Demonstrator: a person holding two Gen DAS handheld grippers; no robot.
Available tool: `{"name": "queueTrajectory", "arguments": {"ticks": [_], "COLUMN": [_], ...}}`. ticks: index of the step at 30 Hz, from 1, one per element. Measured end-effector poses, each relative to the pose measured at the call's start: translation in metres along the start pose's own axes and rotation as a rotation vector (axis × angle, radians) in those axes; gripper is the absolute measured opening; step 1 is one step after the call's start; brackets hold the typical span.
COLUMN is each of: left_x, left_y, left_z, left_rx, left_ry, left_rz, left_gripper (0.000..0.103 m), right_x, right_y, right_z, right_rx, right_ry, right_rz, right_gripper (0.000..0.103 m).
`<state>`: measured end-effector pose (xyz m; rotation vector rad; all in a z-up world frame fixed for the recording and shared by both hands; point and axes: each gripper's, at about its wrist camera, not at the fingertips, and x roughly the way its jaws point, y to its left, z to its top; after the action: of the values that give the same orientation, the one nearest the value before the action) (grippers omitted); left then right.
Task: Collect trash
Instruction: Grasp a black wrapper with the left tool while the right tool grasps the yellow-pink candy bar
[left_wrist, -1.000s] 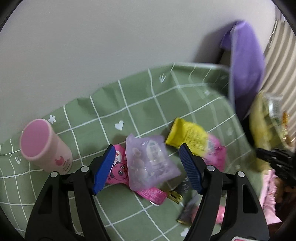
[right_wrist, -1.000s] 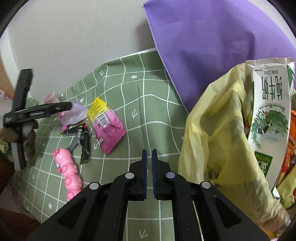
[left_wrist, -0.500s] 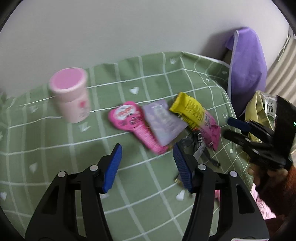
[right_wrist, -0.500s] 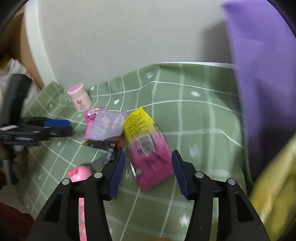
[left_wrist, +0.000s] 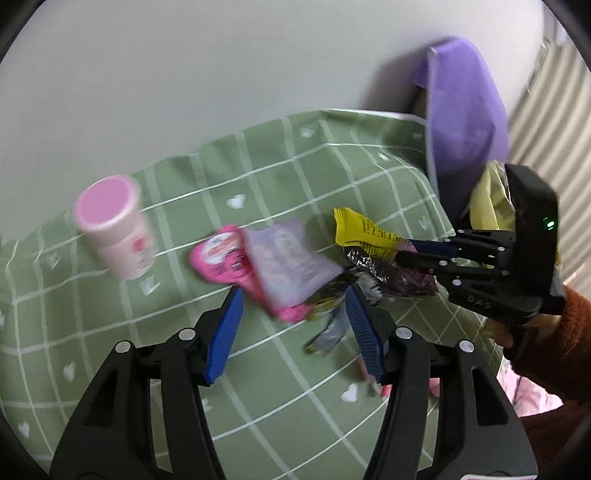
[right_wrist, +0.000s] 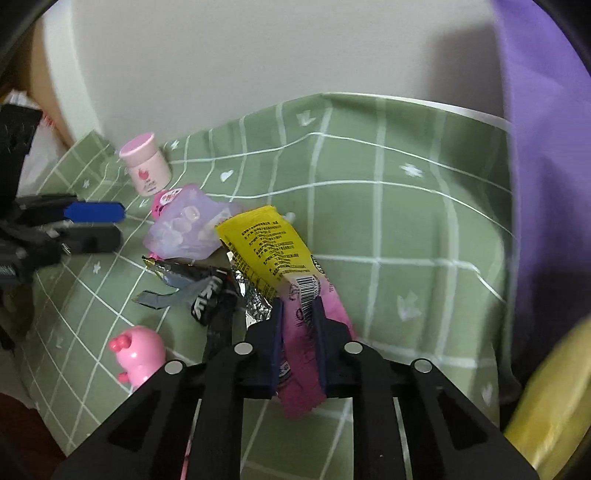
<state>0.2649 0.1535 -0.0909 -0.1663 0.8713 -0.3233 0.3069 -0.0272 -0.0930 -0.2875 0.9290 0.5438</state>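
A yellow and pink snack wrapper (right_wrist: 275, 258) lies on the green checked cloth (right_wrist: 388, 221). My right gripper (right_wrist: 297, 317) has its fingers close around the wrapper's pink end; it also shows in the left wrist view (left_wrist: 417, 251). Beside it lie a pale purple pouch (right_wrist: 184, 225), a pink packet (left_wrist: 221, 254) and dark foil wrappers (right_wrist: 199, 284). My left gripper (left_wrist: 291, 314) is open and empty, held above the purple pouch (left_wrist: 291, 258).
A pink lidded cup (left_wrist: 114, 225) stands at the left of the cloth. A pink pig toy (right_wrist: 138, 354) lies near the front edge. A yellow trash bag (left_wrist: 491, 199) and a purple cloth (left_wrist: 465, 110) are at the right.
My right gripper has moved forward and narrowed its fingers around the pink end of the yellow wrapper. My left gripper has shifted slightly toward the purple pouch and stays open.
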Motion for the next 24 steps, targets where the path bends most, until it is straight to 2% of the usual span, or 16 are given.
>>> {"name": "queueTrajectory", "arguments": {"ticks": [8,16,20,22,24], "left_x": [0.030,0.026,0.029,0.038,0.049], "left_y": [-0.033,-0.026,-0.026,-0.031,-0.042], "left_z": [0.012,0.010,0.012,0.013,0.012], "left_rx": [0.096,0.075,0.103,0.124,0.172], "left_ry": [0.031,0.008,0.019,0.046,0.083], "left_rz": [-0.065,-0.108,-0.142,-0.133,-0.089], "left_gripper": [0.055,0.055,0.056,0.056,0.056], "right_x": [-0.048,-0.062,-0.072,-0.078,-0.084], "right_y": [-0.031,-0.036,-0.033,-0.035,-0.036], "right_z": [-0.036,-0.075,-0.089,-0.097,-0.103], "right_rx": [0.184,0.290,0.328,0.358,0.376], "right_ry": [-0.014,-0.004,-0.014,-0.023,-0.033], "right_rz": [-0.095,-0.136,-0.156,-0.159,-0.163], "right_gripper": [0.015,0.015,0.015,0.015,0.015]}}
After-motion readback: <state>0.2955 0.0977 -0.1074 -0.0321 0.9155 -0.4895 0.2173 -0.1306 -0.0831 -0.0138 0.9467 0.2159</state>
